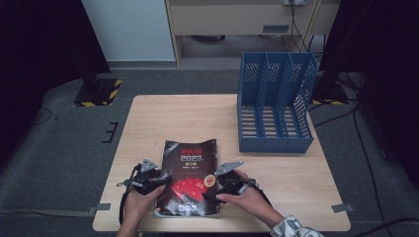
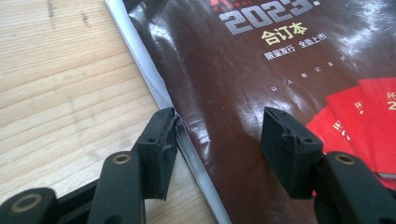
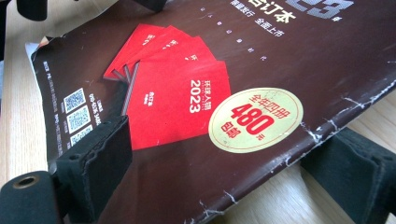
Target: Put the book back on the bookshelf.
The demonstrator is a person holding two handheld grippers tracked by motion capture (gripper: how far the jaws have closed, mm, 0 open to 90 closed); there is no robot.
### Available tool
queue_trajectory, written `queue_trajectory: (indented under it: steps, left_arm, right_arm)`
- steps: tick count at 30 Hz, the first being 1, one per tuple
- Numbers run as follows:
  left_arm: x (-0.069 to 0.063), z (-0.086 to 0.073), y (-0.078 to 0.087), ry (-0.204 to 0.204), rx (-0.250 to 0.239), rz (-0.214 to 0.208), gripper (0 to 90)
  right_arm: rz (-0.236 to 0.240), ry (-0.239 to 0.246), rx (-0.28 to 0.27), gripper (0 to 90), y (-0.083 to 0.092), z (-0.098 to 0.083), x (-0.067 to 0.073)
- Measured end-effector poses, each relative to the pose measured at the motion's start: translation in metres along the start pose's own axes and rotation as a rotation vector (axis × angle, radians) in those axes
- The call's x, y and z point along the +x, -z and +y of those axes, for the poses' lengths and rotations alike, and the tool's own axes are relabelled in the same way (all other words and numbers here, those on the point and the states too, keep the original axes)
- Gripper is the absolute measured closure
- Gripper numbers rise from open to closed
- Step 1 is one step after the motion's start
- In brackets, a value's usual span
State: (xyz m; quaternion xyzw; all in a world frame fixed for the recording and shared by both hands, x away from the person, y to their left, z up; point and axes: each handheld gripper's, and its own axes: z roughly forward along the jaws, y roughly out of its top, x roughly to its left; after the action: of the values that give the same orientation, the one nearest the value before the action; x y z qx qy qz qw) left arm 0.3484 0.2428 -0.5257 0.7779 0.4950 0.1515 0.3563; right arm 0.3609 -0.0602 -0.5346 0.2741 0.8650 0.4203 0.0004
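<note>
A dark glossy magazine (image 1: 190, 173) with red booklets and "2023" printed on its cover lies on the wooden table (image 1: 163, 118) near the front edge. My left gripper (image 1: 165, 179) is at its left spine edge. In the left gripper view the jaws (image 2: 217, 149) stand apart: one is on the bare wood against the page edges, the other rests over the cover (image 2: 261, 84). My right gripper (image 1: 210, 190) is at the right edge. There (image 3: 224, 149) one jaw lies over the cover (image 3: 196, 93) and the other sits under the worn, slightly raised edge, with a wide gap between them.
A blue three-slot file rack (image 1: 274, 106) stands upright at the table's back right. The person's hands and forearms come in from the front edge. A stand base with black-and-yellow stripes (image 1: 99, 91) and cables lie on the grey floor beyond the table.
</note>
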Motion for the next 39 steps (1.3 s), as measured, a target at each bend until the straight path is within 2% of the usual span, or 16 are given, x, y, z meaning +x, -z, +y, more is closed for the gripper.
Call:
queue_trajectory:
  steps: [5,11,13,18,22,23,24,27,30,31,33,39]
  left_arm:
    - [-0.004,0.001,-0.003,-0.021,-0.003,-0.037,45.4]
    - [-0.015,0.005,-0.008,-0.08,0.01,-0.079,44.4]
    - [-0.016,0.006,-0.009,-0.084,0.012,-0.084,44.1]
    - [-0.02,0.009,-0.012,-0.101,0.017,-0.099,43.6]
    - [-0.024,0.011,-0.016,-0.097,0.011,-0.112,42.9]
    - [-0.027,0.012,-0.017,-0.117,0.013,-0.117,41.9]
    - [-0.027,0.012,-0.017,-0.117,0.013,-0.117,41.3]
    - [-0.03,0.012,-0.019,-0.128,0.014,-0.127,40.7]
    - [-0.033,0.013,-0.02,-0.136,0.015,-0.132,40.2]
    - [-0.033,0.013,-0.02,-0.139,0.016,-0.13,40.1]
    - [-0.033,0.013,-0.02,-0.136,0.016,-0.127,40.3]
    - [-0.036,0.014,-0.021,-0.141,0.017,-0.112,39.6]
  right_arm:
    - [-0.006,-0.013,-0.012,10.2,0.004,-0.003,-0.006]
    - [-0.015,-0.053,-0.016,13.1,0.005,0.001,-0.015]
    - [-0.017,-0.06,-0.015,13.7,0.005,0.002,-0.016]
    - [-0.04,-0.063,-0.01,19.4,0.004,0.005,-0.02]
    - [-0.063,-0.062,-0.011,23.9,0.005,0.006,-0.023]
    - [-0.08,-0.067,-0.017,27.2,0.005,0.007,-0.025]
    - [-0.08,-0.067,-0.017,27.2,0.005,0.007,-0.025]
    - [-0.103,-0.069,-0.02,34.8,0.007,0.006,-0.028]
    - [-0.119,-0.06,-0.021,37.7,0.007,0.006,-0.028]
    - [-0.139,-0.042,-0.019,41.6,0.007,0.006,-0.027]
    - [-0.146,-0.029,-0.018,44.3,0.006,0.006,-0.026]
    - [-0.174,-0.008,-0.013,46.2,0.004,0.008,-0.023]
